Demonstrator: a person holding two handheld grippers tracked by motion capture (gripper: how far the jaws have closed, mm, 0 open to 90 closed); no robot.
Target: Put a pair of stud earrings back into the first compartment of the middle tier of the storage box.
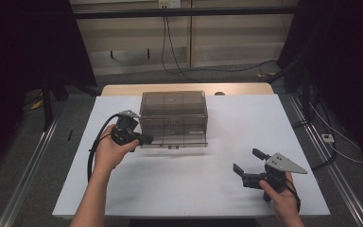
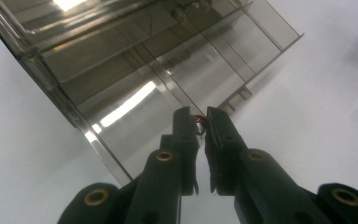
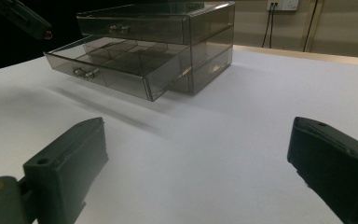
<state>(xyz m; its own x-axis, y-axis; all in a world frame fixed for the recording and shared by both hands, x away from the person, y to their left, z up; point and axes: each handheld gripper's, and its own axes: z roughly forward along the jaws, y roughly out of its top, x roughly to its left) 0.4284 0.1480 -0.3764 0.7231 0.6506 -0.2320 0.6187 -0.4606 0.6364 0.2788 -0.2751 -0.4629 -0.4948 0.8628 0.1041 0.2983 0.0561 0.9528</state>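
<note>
Left gripper (image 2: 201, 122) over the pulled-out lower drawer (image 3: 107, 63) of the smoky plastic drawer box (image 1: 173, 111) at table (image 1: 227, 189) centre, jaws pinching a small red object (image 2: 199, 122). Right gripper (image 1: 248, 164) spread wide, resting near right.

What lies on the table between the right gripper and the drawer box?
Nothing: in the high view and the right gripper view, bare white table separates the right gripper from the drawer box.

Your drawer box (image 1: 172, 116) is smoky clear grey, table (image 1: 227, 184) white, both grippers black (image 1: 147, 139) (image 1: 246, 165), tiny red item (image 2: 198, 120) between left's tips.
</note>
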